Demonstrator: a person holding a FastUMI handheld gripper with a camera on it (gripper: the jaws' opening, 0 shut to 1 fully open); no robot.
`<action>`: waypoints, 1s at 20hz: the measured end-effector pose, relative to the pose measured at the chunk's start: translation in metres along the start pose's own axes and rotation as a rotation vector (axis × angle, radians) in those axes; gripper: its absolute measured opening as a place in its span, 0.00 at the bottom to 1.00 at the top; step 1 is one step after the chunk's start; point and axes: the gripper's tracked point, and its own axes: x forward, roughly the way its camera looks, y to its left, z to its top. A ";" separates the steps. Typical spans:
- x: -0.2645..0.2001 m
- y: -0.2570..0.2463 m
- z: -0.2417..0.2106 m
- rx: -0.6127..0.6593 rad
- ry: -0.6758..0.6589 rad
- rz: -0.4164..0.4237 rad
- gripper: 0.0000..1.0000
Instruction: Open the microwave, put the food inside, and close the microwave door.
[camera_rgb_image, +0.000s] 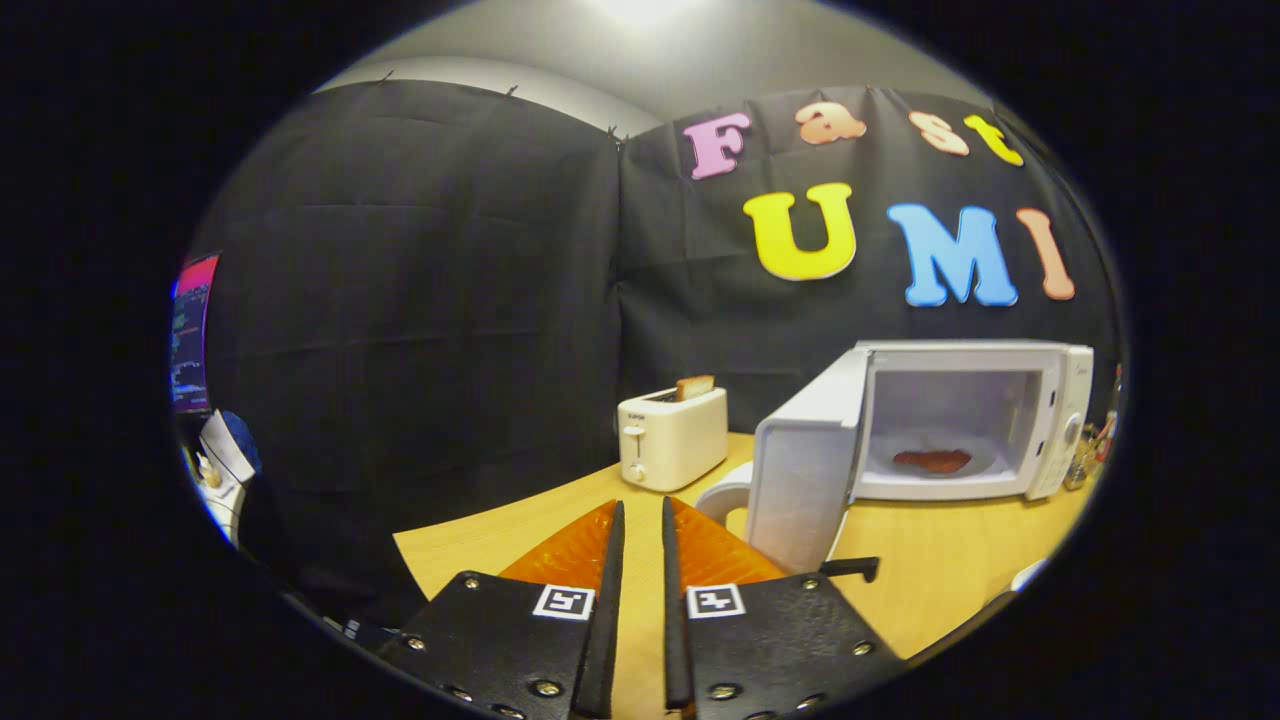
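The white microwave (1000, 400) stands on the wooden table (950, 570), beyond my fingers and to their right. Its door (800, 480) is swung wide open to the left. Inside, a reddish piece of food (932, 460) lies on a white plate (975, 462). My gripper (641, 503) hangs low over the table's near part, well short of the door, and is shut with just a thin slit between the fingers and nothing held.
A white toaster (672, 437) with a slice of bread (694, 387) in it stands at the back of the table, ahead of the fingers. A white rounded object (722, 493) sits partly behind the door. A monitor (192, 335) glows far left.
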 end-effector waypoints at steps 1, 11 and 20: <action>0.004 0.004 -0.009 -0.014 0.026 0.018 0.06; -0.046 -0.084 -0.006 -0.125 -0.004 -0.156 0.01; -0.081 -0.254 0.024 -0.042 -0.047 -0.422 0.01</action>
